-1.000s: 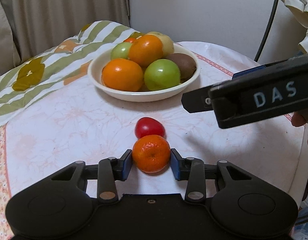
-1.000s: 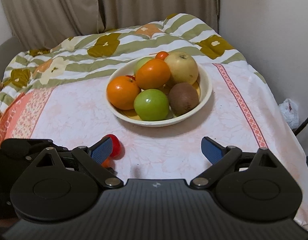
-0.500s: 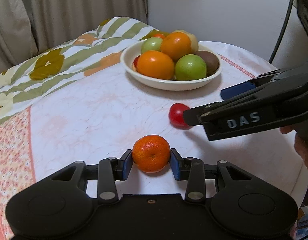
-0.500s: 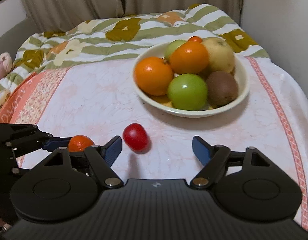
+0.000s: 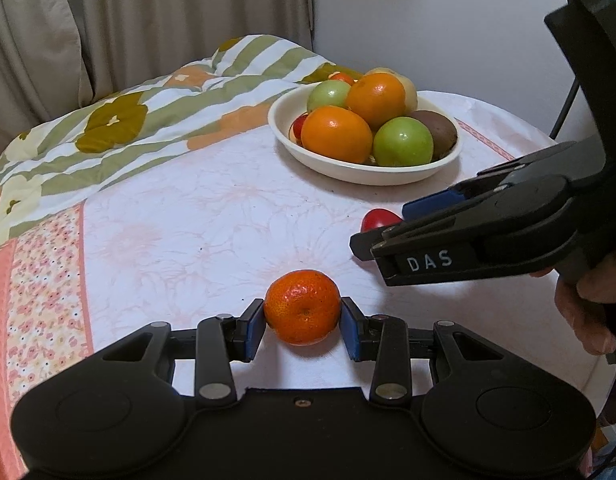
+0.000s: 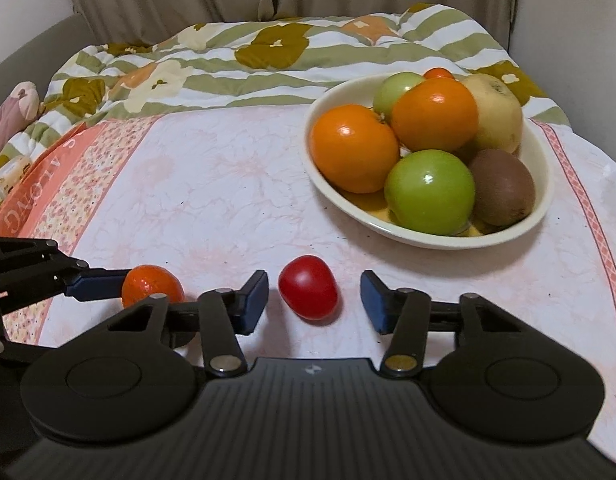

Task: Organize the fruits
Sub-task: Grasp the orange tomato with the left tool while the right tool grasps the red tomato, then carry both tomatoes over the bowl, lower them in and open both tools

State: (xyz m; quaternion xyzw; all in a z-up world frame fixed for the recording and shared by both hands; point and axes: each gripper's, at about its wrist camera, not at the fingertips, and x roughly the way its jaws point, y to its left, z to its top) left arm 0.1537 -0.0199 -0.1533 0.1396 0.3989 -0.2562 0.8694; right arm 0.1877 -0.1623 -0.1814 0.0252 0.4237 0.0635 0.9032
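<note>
A small orange mandarin sits on the tablecloth with my left gripper shut on it, blue pads pressing both sides. From the right wrist view that mandarin shows at the lower left. A red tomato lies on the cloth between the fingers of my right gripper. Its jaws are closing, with a small gap still showing on each side of the tomato. In the left wrist view the right gripper half hides the tomato. The cream bowl beyond holds oranges, green apples, a kiwi and a pear.
A striped floral quilt lies bunched at the table's far side, before beige curtains. A white wall and a dark cable stand on the right. A person's hand holds the right gripper's handle. The table's right edge drops off past the pink border.
The right gripper's jaws went from wide open to narrow around the tomato as it came forward and lower. My left gripper drew the mandarin away from the tomato and bowl.
</note>
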